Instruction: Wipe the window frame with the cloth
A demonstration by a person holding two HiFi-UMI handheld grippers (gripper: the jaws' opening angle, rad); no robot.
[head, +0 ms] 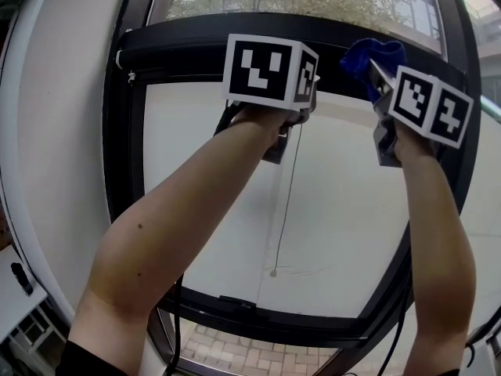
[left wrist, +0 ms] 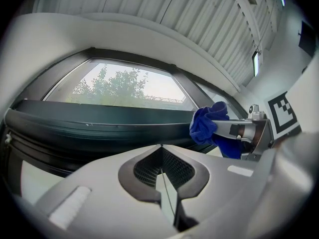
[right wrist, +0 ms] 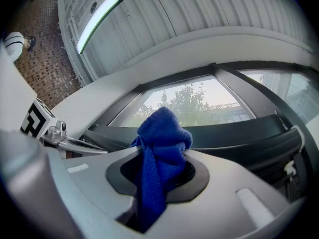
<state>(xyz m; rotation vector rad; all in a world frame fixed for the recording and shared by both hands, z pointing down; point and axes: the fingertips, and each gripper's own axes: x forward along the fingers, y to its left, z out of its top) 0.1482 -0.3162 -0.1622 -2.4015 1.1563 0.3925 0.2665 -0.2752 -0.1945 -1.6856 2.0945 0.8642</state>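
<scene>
Just under window frame (head: 188, 39) | right gripper (right wrist: 160, 176) clamped cloth (right wrist: 163, 128) | left gripper (left wrist: 160, 178) jaws together | risk: bunched cloth could have slipped when pressed.

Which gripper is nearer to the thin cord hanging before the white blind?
Left. The left gripper is at the upper end of the cord; the right gripper, holding the blue cloth, is farther right, by the window frame.

The cloth (right wrist: 162, 148) is deep blue with a fine knit. The window frame (head: 188, 37) is black. Both cubes (head: 262, 69), near twelve o'clock, show black squares on white. Paving (head: 235, 356) at six o'clock is reddish, brick-patterned.
</scene>
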